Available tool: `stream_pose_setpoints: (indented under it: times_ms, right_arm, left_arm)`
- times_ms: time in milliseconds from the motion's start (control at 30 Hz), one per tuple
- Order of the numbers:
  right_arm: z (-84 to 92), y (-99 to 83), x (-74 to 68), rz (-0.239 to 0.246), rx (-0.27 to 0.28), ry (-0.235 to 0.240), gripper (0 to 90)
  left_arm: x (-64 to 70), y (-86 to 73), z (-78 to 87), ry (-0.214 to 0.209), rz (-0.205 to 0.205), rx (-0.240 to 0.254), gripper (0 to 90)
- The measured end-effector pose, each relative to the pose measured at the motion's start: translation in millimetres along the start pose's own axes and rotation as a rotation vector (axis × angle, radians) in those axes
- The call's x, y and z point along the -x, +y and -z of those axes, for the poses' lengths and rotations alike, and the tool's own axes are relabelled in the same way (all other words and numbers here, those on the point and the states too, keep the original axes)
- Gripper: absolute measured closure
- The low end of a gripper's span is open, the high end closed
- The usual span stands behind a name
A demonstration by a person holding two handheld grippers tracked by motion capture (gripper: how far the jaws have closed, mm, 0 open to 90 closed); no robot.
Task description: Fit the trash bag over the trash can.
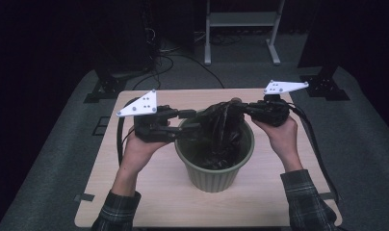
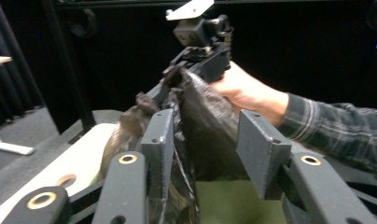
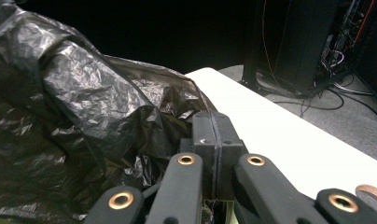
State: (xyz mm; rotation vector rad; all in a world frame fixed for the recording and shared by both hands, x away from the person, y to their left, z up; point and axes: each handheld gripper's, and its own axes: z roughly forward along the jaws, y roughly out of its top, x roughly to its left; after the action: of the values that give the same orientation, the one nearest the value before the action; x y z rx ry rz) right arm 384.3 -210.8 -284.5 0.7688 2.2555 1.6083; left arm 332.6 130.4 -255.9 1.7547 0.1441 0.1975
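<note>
At frame centre, a crumpled black plastic bag [image 1: 220,126] spills from the ribbed green plastic bin [image 1: 214,172] on the pale wooden tabletop [image 1: 135,192]. The right claw [image 1: 237,107] pinches its edge; the left claw [image 1: 190,120] gapes around bag folds. White shelf legs [image 1: 240,33] stand upper centre.

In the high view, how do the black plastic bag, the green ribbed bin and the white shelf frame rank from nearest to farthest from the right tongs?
1. Black plastic bag: pinched in the right tongs.
2. Green ribbed bin: just below, mid-table.
3. White shelf frame: on the floor beyond the table.

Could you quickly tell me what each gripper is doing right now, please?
Left gripper: open, black bag between its jaws, not clamped.
Right gripper: shut on the black bag's edge.
</note>
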Motion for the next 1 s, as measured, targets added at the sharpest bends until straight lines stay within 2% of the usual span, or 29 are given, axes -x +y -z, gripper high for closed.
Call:
stream_pose_setpoints:
  times_ms: [100, 167, 233, 300, 433, 533, 667, 867, 1000]
  right_arm:
    - [0.3, -0.6, 0.1, 0.0, 0.004, 0.005, 89.8]
    - [0.5, -1.1, 0.0, -0.001, 0.002, 0.005, 89.8]
    - [1.1, -1.8, 0.4, -0.002, 0.001, 0.004, 89.8]
    - [1.9, -2.3, 1.2, -0.003, 0.0, 0.006, 89.7]
    - [4.5, -2.6, 1.2, -0.002, 0.009, 0.012, 89.7]
    - [5.5, -2.9, 0.3, 0.001, 0.009, 0.012, 89.6]
    - [6.7, -2.8, 0.3, 0.003, 0.007, 0.012, 89.6]
    - [8.1, -2.2, 1.0, 0.002, 0.01, 0.015, 89.6]
    - [8.8, -2.0, 0.6, 0.002, 0.011, 0.017, 89.7]
  left_arm:
    - [0.6, 0.7, -10.4, -0.012, 0.002, -0.003, 59.4]
    - [1.9, 2.4, -15.0, -0.027, 0.006, 0.018, 61.5]
    - [5.9, 6.9, -17.8, -0.027, -0.01, 0.029, 62.0]
    - [5.9, 10.0, -21.6, -0.001, -0.022, 0.012, 62.0]
    - [-3.9, 8.3, -31.0, 0.011, -0.001, -0.008, 63.3]
    - [-9.7, 4.5, -40.0, 0.029, 0.0, -0.043, 64.6]
    - [-15.8, -1.6, -47.8, 0.026, 0.015, -0.058, 65.3]
    - [-18.3, -4.5, -55.6, 0.037, 0.009, -0.084, 64.8]
    - [-18.5, -4.2, -59.6, 0.037, -0.023, -0.125, 85.4]
